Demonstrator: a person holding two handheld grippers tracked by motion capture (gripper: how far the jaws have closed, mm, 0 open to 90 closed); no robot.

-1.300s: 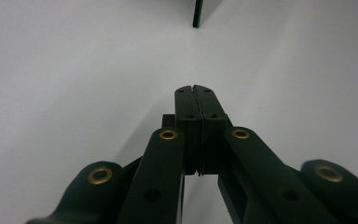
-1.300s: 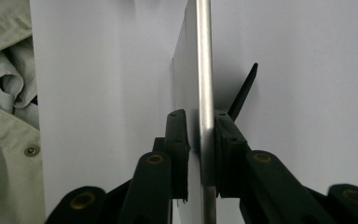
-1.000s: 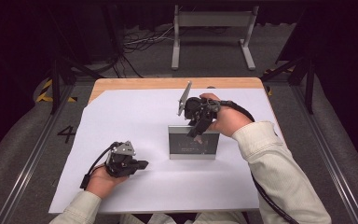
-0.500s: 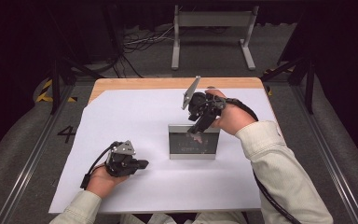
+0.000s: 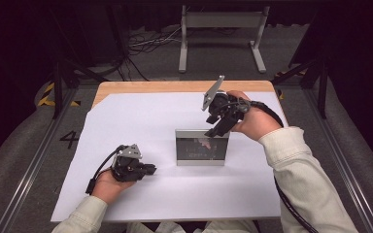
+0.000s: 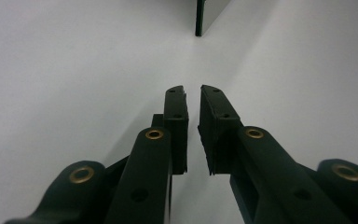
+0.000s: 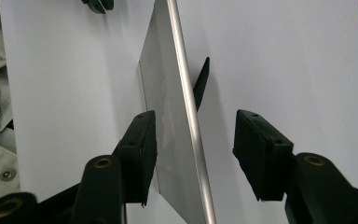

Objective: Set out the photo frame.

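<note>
Clearly the picture frame [image 5: 201, 148] stands upright near the middle of the white counter [image 5: 141, 121], propped on its rear strut [image 7: 201, 79]. Our right gripper [image 7: 193, 154] straddles its top edge; its fingers [image 7: 142, 144] have just been opening and now stand wide, clear of the frame on the strut side, perhaps grazing the glass on the other. If we withdraw crookedly, a finger could clip the rim and topple it. Our left gripper [image 5: 148, 169] rests well apart, its fingers [image 6: 176, 121] just parting slightly, holding nothing.
</note>
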